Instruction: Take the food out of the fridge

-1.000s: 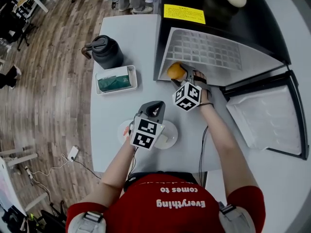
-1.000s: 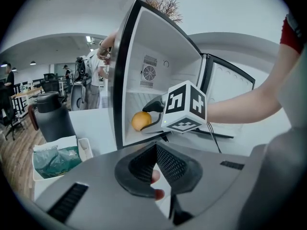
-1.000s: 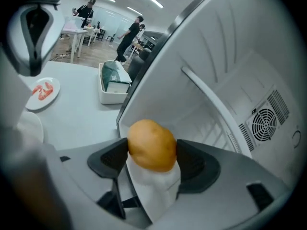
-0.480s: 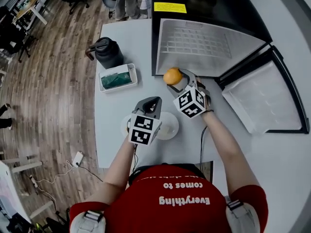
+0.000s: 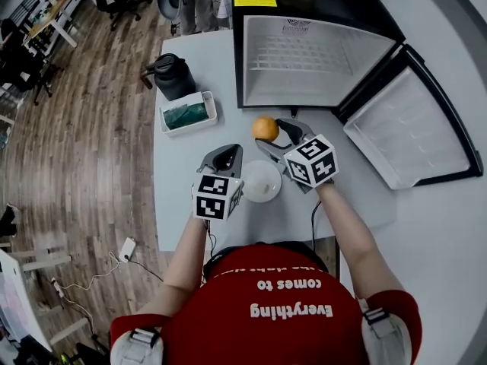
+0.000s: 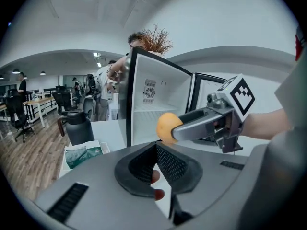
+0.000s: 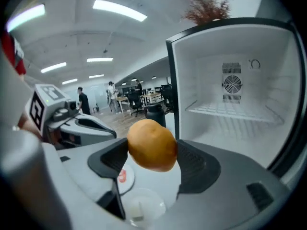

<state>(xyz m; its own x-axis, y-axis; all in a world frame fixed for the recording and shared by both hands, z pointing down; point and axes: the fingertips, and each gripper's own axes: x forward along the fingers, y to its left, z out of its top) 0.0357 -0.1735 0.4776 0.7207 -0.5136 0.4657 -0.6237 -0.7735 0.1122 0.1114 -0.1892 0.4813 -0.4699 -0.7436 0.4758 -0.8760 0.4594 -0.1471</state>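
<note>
**Orange is clear of the fridge and out over the bench**

On the left, the dark jug [image 5: 173,76] and the tray [image 5: 188,114] sit undisturbed on the bench [image 5: 175,173]. The left tool [image 5: 228,154] hangs above the bench with its jaws clenched together and nothing between them. Just right of it lies the white dish [image 5: 260,181]. A second ago the orange [image 5: 265,128] was at the fridge's mouth; now it has been drawn back, pinched between the jaws of the right tool [image 5: 278,134], off the surface and just beyond the dish. The fridge [image 5: 312,74] stands open, its shelf looking bare, so the removal seems essentially done; setting the fruit down likely remains.
</note>
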